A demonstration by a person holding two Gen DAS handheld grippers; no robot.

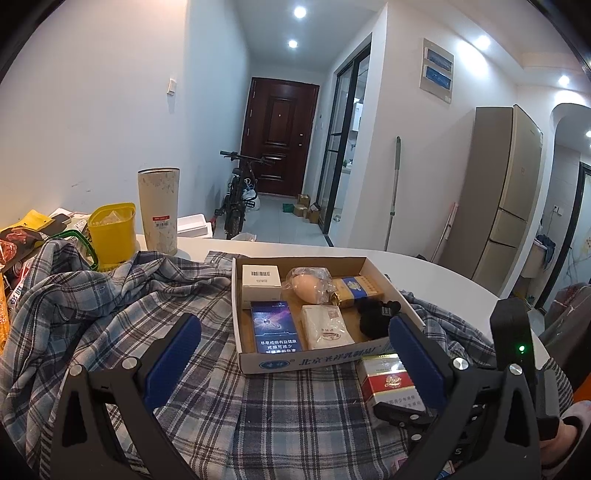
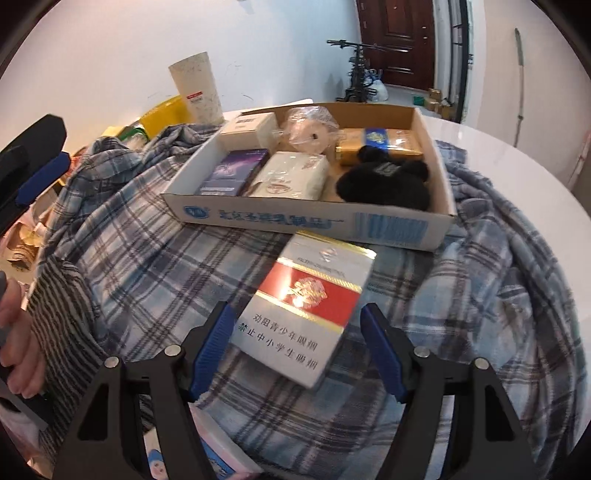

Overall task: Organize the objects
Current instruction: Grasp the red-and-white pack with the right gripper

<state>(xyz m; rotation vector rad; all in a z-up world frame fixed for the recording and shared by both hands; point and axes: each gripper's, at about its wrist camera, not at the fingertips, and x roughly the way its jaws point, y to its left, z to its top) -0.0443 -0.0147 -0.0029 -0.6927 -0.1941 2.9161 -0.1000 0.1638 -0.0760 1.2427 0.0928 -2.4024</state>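
light: bright ceiling spots (image 1: pixel 300 12) | fisheye bending, dark corners | right wrist view slightly blurred

glossy cigarette pack (image 2: pixel 306 306), cardboard tray (image 2: pixel 314 221), plaid cloth (image 2: pixel 147 258)

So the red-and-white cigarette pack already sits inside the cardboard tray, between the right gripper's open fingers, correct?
Not quite. The red-and-white cigarette pack lies on the plaid shirt in front of the cardboard tray, outside it. It is between the open fingers of the right gripper, as the right wrist view shows.
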